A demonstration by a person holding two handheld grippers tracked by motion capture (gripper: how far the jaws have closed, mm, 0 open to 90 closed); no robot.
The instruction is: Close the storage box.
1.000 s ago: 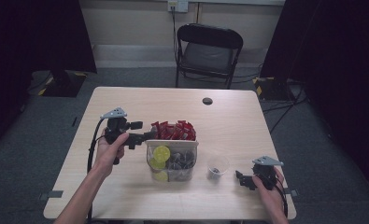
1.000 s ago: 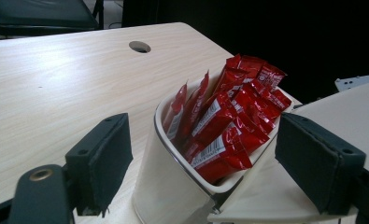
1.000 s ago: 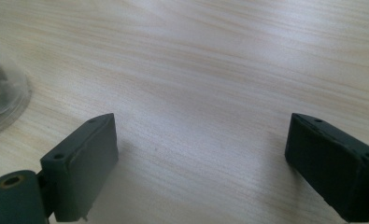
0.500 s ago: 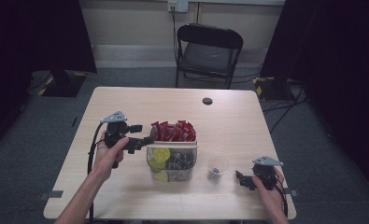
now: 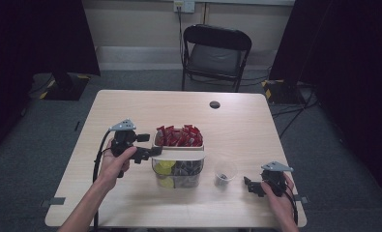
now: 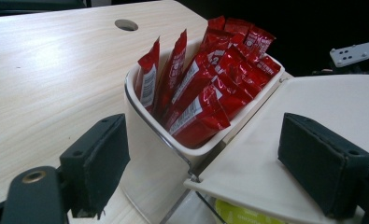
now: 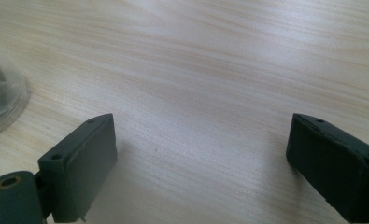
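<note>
white organizer [image 6: 154, 168] corner between wide-open left gripper [image 6: 205, 154] jaws; right gripper [image 7: 205, 163] wide over bare table [image 7: 219, 70].

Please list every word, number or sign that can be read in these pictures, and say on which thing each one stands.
None can be read.
Red packets in the white box: white print and a barcode, too blurred to read.
Yellow packet under the white lid: faint print, too small to read.
</note>
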